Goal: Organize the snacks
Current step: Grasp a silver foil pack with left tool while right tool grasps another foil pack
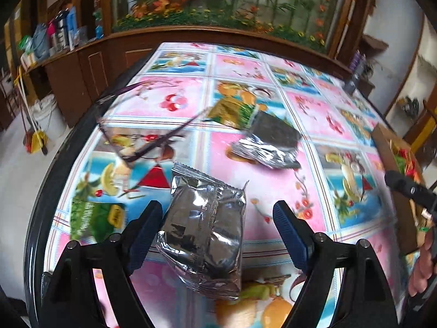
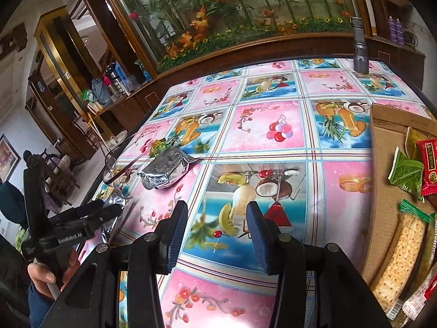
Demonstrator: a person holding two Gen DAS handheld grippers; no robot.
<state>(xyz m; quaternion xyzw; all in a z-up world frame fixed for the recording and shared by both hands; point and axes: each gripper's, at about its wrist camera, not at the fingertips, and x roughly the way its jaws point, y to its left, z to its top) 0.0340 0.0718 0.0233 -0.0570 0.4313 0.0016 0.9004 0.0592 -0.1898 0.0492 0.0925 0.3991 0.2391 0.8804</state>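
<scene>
A silver foil snack packet lies on the table between the fingers of my left gripper, which is open around it; the left finger sits close to the packet, the right one stands apart. A second silver packet lies farther back, beside a green-yellow snack packet. Another green packet lies at the left. My right gripper is open and empty above the tablecloth. A cardboard box at the right holds several snacks, among them green and red packets and crackers.
Eyeglasses lie on the table's left side. A grey cylinder stands at the far right of the table. The table has a patterned fruit cloth and a dark rim. A wooden cabinet with a plant display stands behind.
</scene>
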